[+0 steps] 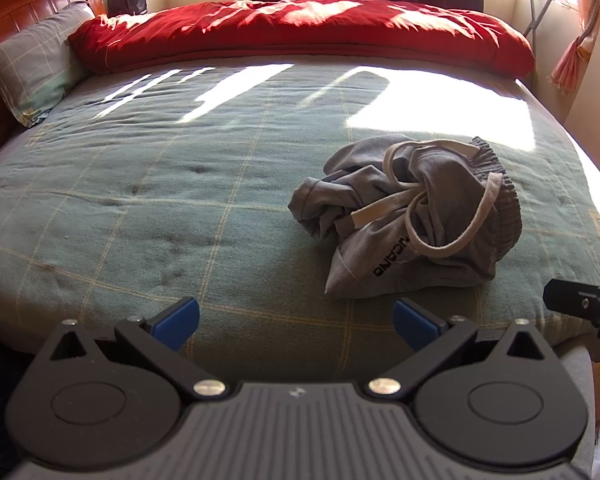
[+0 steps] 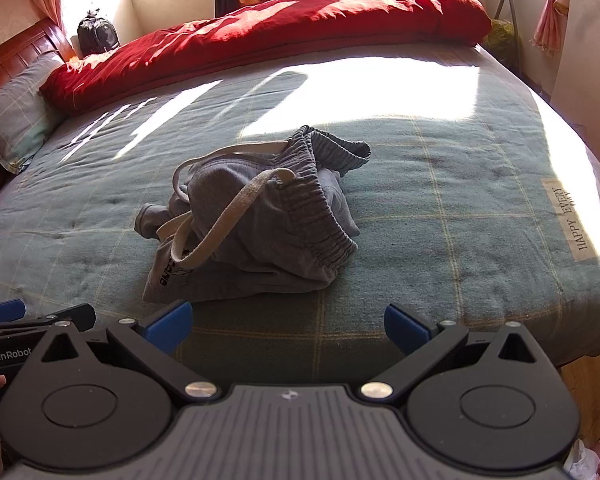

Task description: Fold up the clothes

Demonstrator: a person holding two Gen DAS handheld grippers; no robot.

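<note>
Crumpled grey shorts [image 1: 412,216], elastic waistband, cream drawstring looped on top, probably inside-out, heaped on bed

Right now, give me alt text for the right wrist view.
Crumpled grey shorts with a cream drawstring lie bunched on a green checked bedspread, just beyond the open right gripper. A red duvet lies along the bed's far side.

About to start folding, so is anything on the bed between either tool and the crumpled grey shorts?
Nothing visible: only bare green blanket lies between the open right tool, the open left tool and the grey shorts.
</note>
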